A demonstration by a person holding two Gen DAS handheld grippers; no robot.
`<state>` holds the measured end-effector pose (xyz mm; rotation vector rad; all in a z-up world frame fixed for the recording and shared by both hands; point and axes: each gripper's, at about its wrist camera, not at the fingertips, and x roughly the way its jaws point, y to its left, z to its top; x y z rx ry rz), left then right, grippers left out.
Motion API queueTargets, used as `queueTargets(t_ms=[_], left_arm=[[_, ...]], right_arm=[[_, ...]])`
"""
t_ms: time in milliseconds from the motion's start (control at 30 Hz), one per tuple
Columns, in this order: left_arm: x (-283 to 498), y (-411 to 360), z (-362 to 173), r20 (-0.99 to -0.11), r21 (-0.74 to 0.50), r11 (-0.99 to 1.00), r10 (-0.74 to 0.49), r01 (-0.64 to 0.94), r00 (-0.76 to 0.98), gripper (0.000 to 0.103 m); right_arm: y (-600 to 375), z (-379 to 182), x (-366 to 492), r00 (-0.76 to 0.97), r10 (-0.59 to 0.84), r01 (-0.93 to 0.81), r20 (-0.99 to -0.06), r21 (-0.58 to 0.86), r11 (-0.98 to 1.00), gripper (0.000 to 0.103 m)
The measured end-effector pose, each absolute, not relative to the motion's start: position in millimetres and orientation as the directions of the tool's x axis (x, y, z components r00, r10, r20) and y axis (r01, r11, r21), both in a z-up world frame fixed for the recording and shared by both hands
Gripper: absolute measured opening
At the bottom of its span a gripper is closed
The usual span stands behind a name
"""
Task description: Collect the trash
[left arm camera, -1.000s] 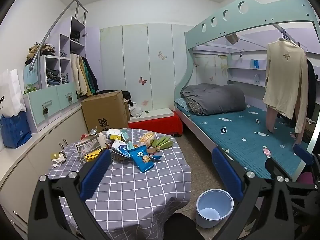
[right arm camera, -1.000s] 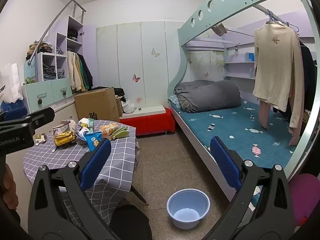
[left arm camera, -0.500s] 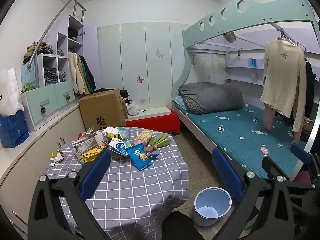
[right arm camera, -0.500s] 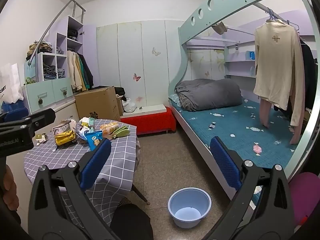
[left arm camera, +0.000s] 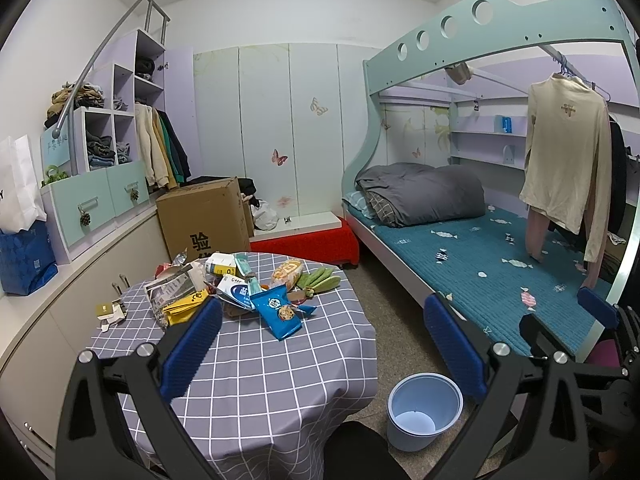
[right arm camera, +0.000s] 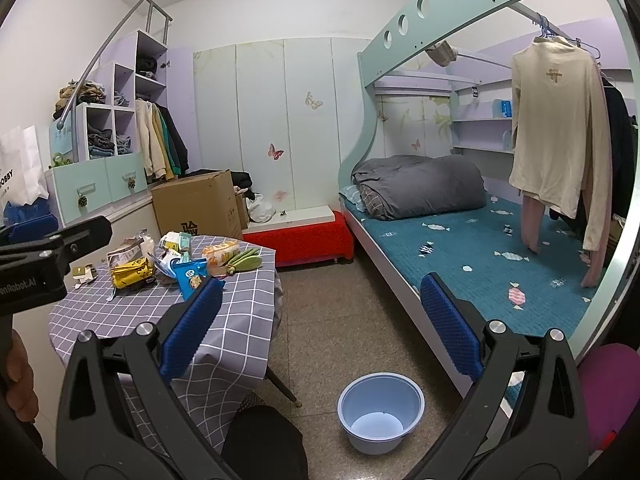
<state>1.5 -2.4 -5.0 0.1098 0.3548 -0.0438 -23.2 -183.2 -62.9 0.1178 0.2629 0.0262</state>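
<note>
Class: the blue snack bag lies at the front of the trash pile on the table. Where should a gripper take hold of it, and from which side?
Grip the blue snack bag by its near end, probably from above at the table's front: it lies flat, that end sticking out clear of the pile.

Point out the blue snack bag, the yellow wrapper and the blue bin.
blue snack bag [left arm camera: 279, 311], left wrist view, middle of its printed front.
yellow wrapper [left arm camera: 185, 305], left wrist view, its flat upper face.
blue bin [right arm camera: 380, 420], right wrist view, inner floor of the bucket.
</note>
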Motion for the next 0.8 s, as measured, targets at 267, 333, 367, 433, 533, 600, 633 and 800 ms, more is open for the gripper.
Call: queueTargets(t_ms=[267, 333, 367, 433, 533, 600, 633, 800], left_arm=[[1.1, -2.9, -6.9, -0.350, 0.101, 0.993, -0.024, 0.064, 0.936, 0.099], [1.0, -2.6, -8.3, -0.354, 0.102, 0.993, -0.024, 0.064, 0.935, 0.099], [0.9, -2.4, -9.2, -0.355, 0.102, 0.993, -0.025, 0.065, 0.935, 0.099], [1.2, -1.5, -8.7, -0.358, 0.101, 0.993, -0.025, 0.065, 0.934, 0.099], [1.3, -1.4, -9.0, -0.358, 0.102, 0.993, -0.025, 0.066, 0.933, 0.099], [1.5, -1.2, -9.0, -0.358, 0.102, 0.993, -0.026, 0.066, 0.933, 0.099], [1.6, -1.4, -8.8, -0.358, 0.102, 0.993, -0.025, 0.065, 0.933, 0.099], [1.4, -1.1, -9.8, -0.359, 0.100, 0.993, -0.026, 0.066, 0.933, 0.099]], right_arm=[[-182.1, -64.6, -22.8, 0.964, 0.048, -0.016, -0.261, 0.123, 0.992, 0.097], [-181.5, -65.4, -22.6, 0.964, 0.047, -0.015, -0.262, 0.122, 0.992, 0.097], [-181.0, -65.8, -22.6, 0.964, 0.047, -0.015, -0.263, 0.122, 0.992, 0.097], [-181.0, -65.9, -22.7, 0.964, 0.048, -0.016, -0.262, 0.122, 0.992, 0.097], [-180.9, -65.9, -22.6, 0.964, 0.047, -0.015, -0.262, 0.122, 0.992, 0.097], [-181.0, -65.8, -22.5, 0.964, 0.048, -0.015, -0.263, 0.123, 0.992, 0.097], [-180.5, -66.4, -22.6, 0.963, 0.048, -0.016, -0.264, 0.123, 0.992, 0.097], [-179.8, -67.3, -22.9, 0.963, 0.048, -0.016, -0.264, 0.122, 0.992, 0.097]])
